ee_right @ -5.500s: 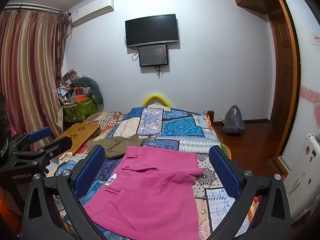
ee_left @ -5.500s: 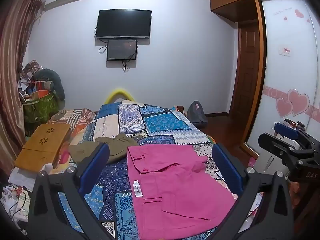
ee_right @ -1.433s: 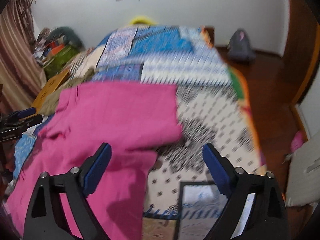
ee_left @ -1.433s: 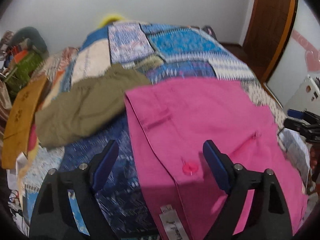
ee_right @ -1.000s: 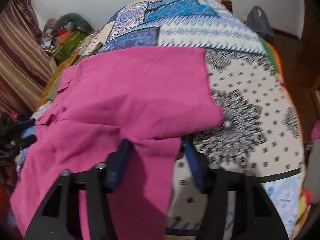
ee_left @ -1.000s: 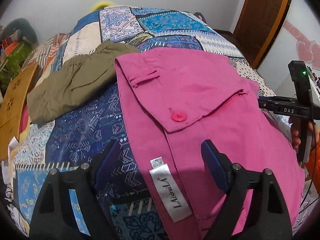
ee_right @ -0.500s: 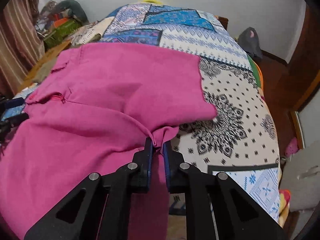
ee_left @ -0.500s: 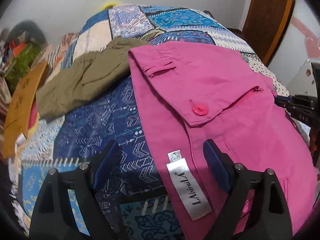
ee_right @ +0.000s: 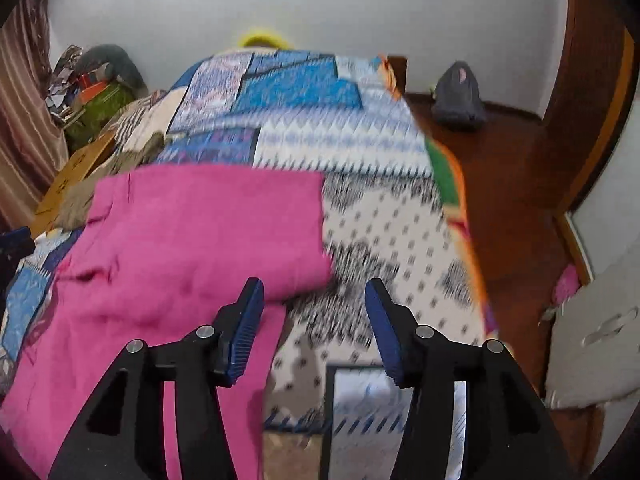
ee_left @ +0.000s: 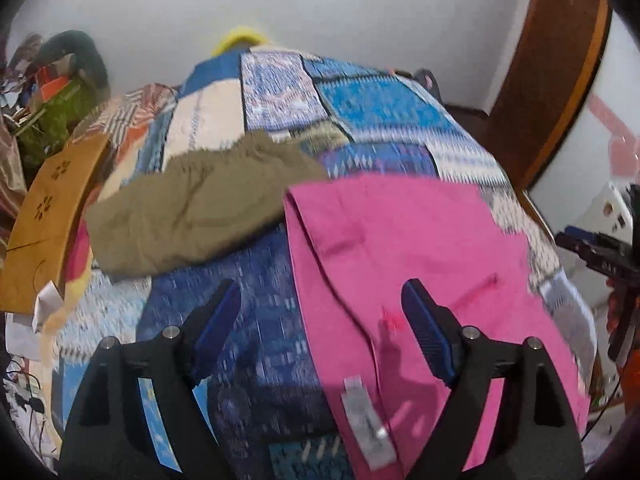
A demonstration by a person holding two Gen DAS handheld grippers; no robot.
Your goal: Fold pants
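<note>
Bright pink pants [ee_left: 400,240] lie on the patchwork bed, partly folded, waistband toward me, with a white label [ee_left: 366,412] showing. My left gripper [ee_left: 320,286] hovers above the waistband's left edge; its jaws stand wide, closing slightly, and grip nothing. In the right wrist view the pants [ee_right: 192,232] fill the left half. My right gripper [ee_right: 314,282] hangs over their right edge, jaws opening, with no cloth between the pads. The right gripper [ee_left: 600,256] also shows at the far right of the left wrist view.
An olive garment [ee_left: 192,216] lies on the quilt [ee_left: 360,108] left of the pants. A wooden lap tray [ee_left: 44,208] and piled clutter sit at the bed's left. On the right are wood floor, a grey bag [ee_right: 458,96] and a door [ee_left: 552,80].
My right gripper, shut on a pinch of the pants' edge half a second ago, has let go and risen. The left gripper has lifted too, and its view tilts up.
</note>
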